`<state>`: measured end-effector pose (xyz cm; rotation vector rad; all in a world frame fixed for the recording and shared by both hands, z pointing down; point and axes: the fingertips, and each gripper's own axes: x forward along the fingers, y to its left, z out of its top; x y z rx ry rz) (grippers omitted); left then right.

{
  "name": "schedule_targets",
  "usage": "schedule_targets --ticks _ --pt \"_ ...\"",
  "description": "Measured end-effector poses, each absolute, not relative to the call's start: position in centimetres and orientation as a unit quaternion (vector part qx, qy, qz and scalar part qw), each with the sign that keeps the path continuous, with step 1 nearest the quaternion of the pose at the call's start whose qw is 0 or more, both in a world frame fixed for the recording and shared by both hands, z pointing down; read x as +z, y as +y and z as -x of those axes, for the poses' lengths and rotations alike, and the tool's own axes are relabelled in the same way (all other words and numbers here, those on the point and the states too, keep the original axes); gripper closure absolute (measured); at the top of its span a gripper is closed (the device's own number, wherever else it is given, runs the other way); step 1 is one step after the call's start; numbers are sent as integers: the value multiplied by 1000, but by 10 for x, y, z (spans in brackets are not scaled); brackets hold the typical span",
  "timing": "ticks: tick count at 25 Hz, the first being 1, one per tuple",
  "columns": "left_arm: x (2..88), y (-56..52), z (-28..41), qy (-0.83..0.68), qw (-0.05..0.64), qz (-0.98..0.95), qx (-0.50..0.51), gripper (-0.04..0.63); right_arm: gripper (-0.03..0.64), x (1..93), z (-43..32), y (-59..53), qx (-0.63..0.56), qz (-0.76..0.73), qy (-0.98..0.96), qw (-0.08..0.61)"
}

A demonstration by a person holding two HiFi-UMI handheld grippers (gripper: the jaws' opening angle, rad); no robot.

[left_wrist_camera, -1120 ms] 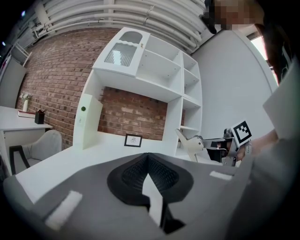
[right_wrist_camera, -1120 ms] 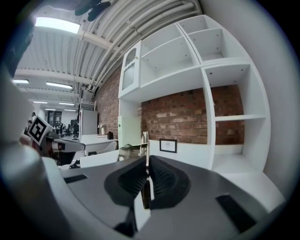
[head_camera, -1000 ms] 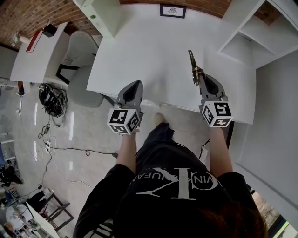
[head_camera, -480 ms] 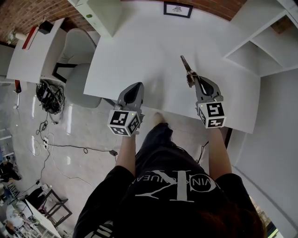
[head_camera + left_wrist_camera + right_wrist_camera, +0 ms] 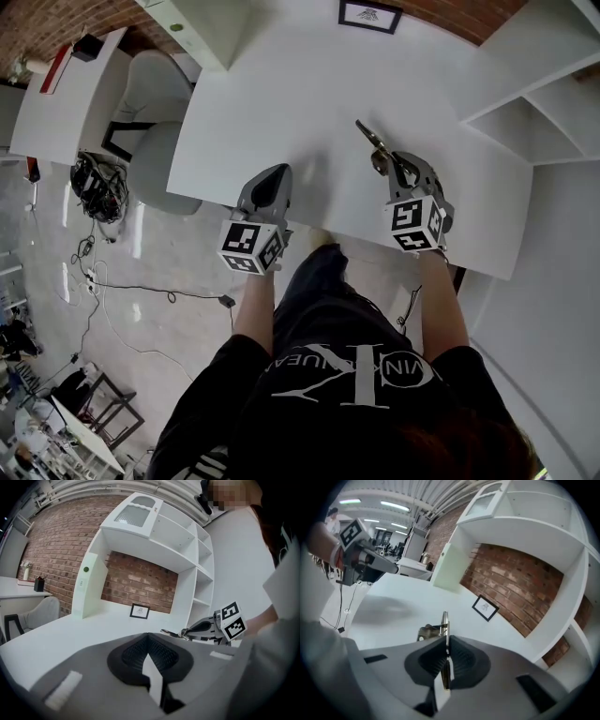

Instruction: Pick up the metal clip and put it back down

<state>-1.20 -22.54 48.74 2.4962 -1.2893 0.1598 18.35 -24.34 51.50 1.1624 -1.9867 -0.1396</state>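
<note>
Right gripper [image 5: 392, 165] in my hand: jaws clamped on the metal clip [image 5: 367, 141], which sticks out forward past the tips, over the white table [image 5: 309, 84]. Contact with the surface: I cannot tell. My left gripper [image 5: 273, 178]: jaws pressed together, nothing between them, at the table's near edge, well apart from the clip.

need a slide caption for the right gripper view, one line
Right gripper shut on the metal clip, white desk and framed picture ahead, left gripper at upper left.
</note>
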Motion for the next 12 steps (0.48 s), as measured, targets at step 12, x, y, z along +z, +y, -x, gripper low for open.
schedule_targets --ticks 12 --pt "498 -240 24 -457 176 -870 58 591 601 544 -169 -262 -101 -421 -761 483"
